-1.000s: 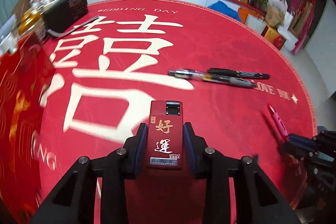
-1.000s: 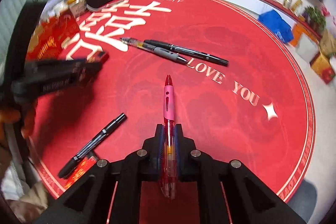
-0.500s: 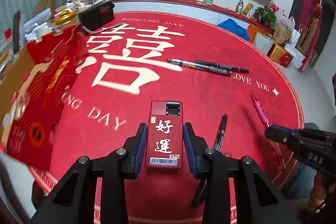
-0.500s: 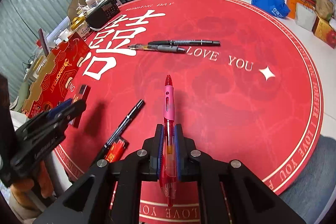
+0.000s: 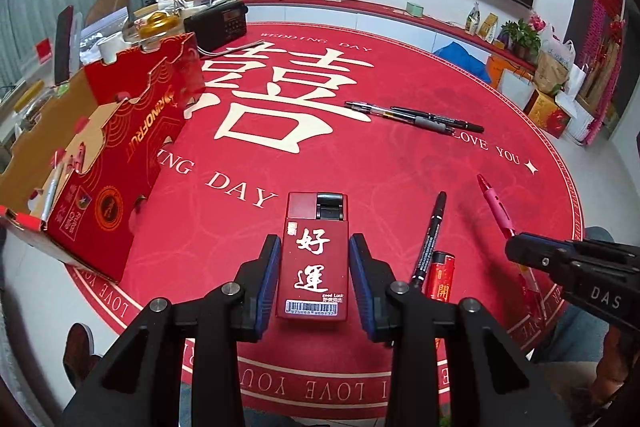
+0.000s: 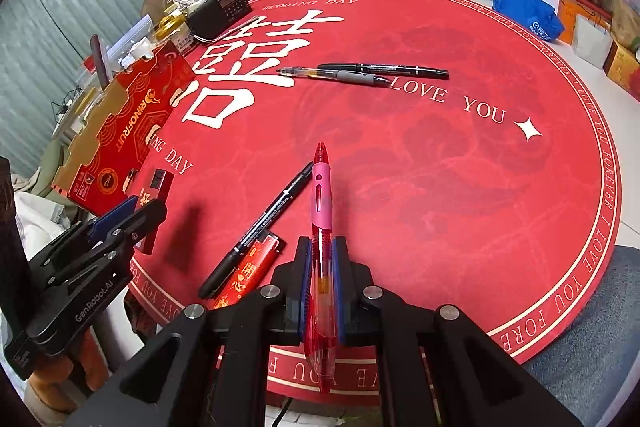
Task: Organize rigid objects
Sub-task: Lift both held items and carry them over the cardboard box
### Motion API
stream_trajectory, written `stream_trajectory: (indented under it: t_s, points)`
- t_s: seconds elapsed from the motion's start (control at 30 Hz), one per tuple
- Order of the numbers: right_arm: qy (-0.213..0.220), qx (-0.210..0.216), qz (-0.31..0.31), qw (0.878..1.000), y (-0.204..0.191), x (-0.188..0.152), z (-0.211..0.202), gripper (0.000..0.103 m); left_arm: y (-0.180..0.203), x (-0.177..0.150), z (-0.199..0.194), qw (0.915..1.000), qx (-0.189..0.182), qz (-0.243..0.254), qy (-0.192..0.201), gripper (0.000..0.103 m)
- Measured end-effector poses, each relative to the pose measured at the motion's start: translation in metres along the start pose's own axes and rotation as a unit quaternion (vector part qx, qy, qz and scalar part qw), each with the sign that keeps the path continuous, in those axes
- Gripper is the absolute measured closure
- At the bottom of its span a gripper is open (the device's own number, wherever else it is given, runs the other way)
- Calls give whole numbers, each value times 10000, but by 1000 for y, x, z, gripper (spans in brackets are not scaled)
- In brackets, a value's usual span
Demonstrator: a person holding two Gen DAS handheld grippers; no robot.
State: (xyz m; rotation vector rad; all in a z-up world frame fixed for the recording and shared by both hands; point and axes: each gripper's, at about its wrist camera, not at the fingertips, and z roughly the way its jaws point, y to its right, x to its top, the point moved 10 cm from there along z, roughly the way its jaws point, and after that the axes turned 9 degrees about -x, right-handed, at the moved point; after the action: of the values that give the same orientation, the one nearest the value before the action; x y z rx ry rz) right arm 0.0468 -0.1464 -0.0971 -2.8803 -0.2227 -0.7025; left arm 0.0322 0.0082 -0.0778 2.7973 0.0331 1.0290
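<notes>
Over round red mat (image 5: 400, 187) | left hand-held gripper (image 5: 314, 277) pinching flat lighter (image 5: 314, 259) | right (image 6: 320, 283) pinching (translucent) pen (image 6: 320, 247)

The right gripper (image 6: 319, 281) clamps a pink and red pen (image 6: 320, 227) between its blue pads, the pen's tip pointing away over the round red tabletop (image 6: 460, 187). Just left of it a black marker (image 6: 258, 227) lies slanted, its lower end beside a red lighter (image 6: 248, 273). Farther off, two pens (image 6: 360, 73) lie together near the "LOVE YOU" lettering. At the left edge the left gripper (image 6: 140, 211) carries a small red box (image 6: 154, 195), apparently pinched, near a red carton (image 6: 132, 123).
</notes>
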Motion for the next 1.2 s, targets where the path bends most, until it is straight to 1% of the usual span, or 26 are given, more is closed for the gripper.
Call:
stream_trajectory:
  t_s: [0.67, 1.07, 1.2]
  points:
    - [-36, -68, -156, 9998, -12, -5, 0, 92, -14, -9, -15, 9997, 5, -204, 157, 66]
    - [-76, -85, -168, 9998, -13, -7, 2, 92, -14, -9, -16, 9996, 1, -207, 174, 66]
    - [-74, -94, -155, 9998, -13, -3, 3, 92, -15, -6, -19, 9995, -19, -214, 233, 66]
